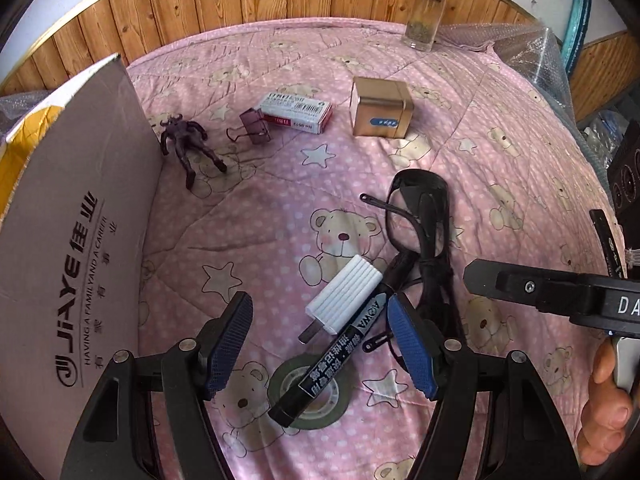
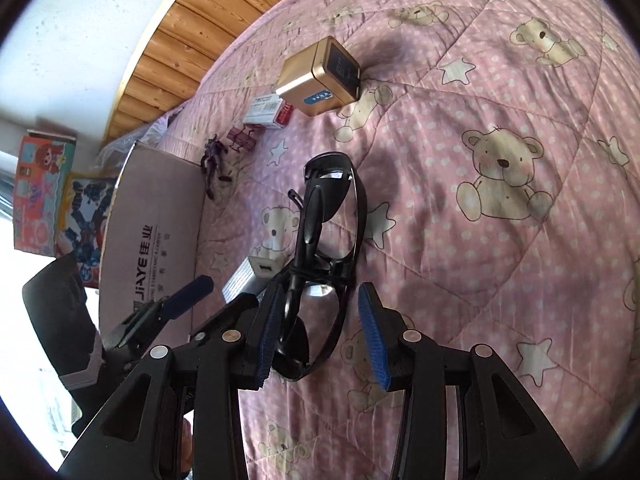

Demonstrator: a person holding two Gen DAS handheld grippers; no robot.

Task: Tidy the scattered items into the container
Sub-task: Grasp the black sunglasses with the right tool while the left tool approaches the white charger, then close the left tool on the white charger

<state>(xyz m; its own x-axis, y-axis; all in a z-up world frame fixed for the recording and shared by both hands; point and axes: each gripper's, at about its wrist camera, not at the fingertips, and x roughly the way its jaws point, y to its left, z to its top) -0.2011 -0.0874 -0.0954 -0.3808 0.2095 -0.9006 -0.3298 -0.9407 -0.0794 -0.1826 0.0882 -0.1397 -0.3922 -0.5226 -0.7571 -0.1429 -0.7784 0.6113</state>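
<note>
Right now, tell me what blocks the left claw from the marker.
Nothing visible does. The left claw is open around the marker, which lies across the tape roll beside the white adapter.

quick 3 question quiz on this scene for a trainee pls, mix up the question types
1. True or false: the black marker lies across the tape roll.
2. Multiple choice: what sits between the open fingers of the right gripper? A) the gold tin B) the black glasses C) the binder clip
3. Short answer: which item lies nearest the wall of the cardboard box?

Key
1. True. Its lower end rests over the roll, between the fingers of the open left gripper.
2. B
3. The dark toy figure, close beside the box.
</note>
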